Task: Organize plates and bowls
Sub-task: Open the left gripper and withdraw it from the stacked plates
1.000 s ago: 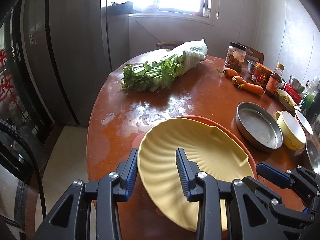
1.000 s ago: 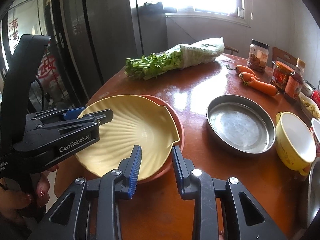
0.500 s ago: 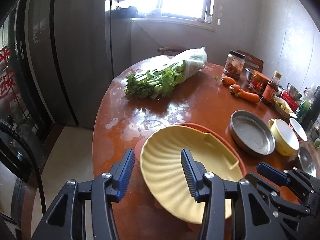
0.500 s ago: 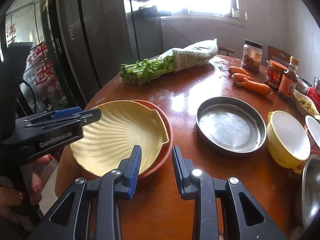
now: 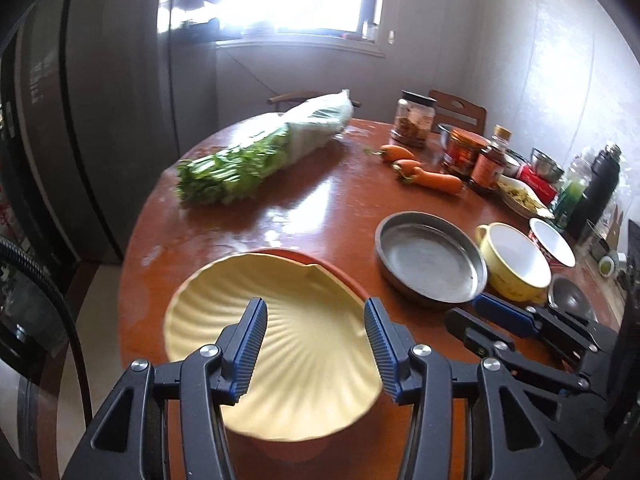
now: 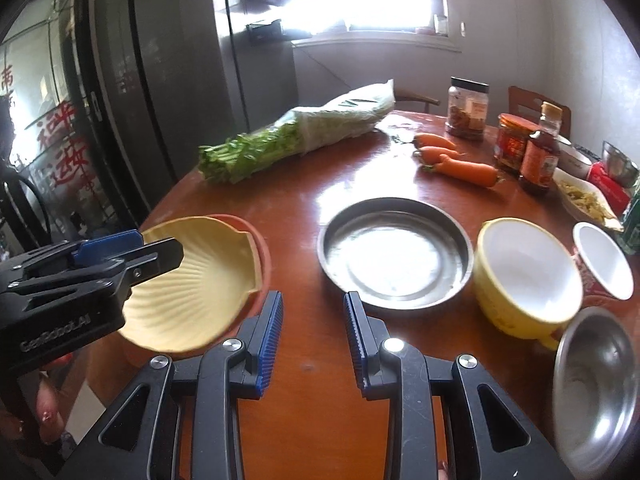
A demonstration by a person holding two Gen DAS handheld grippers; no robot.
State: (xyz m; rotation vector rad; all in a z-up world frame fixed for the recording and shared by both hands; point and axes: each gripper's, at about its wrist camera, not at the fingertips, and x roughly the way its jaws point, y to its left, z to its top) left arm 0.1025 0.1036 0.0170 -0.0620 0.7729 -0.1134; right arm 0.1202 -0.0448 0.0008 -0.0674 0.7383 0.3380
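Observation:
A yellow shell-shaped plate rests on a red plate at the table's near left edge. My left gripper is open above the yellow plate, touching nothing; it also shows in the right wrist view. My right gripper is open and empty over bare table, between the stacked plates and a round steel pan. A yellow bowl, a small red-and-white bowl and a steel bowl stand to the right.
Bagged greens, carrots, jars and bottles fill the far side of the round wooden table. A dark fridge stands to the left. Chairs stand behind the table.
My left gripper opened wider and drew back and up from the yellow plate. My right gripper moved right, away from the plates toward the steel pan, and opened a little wider.

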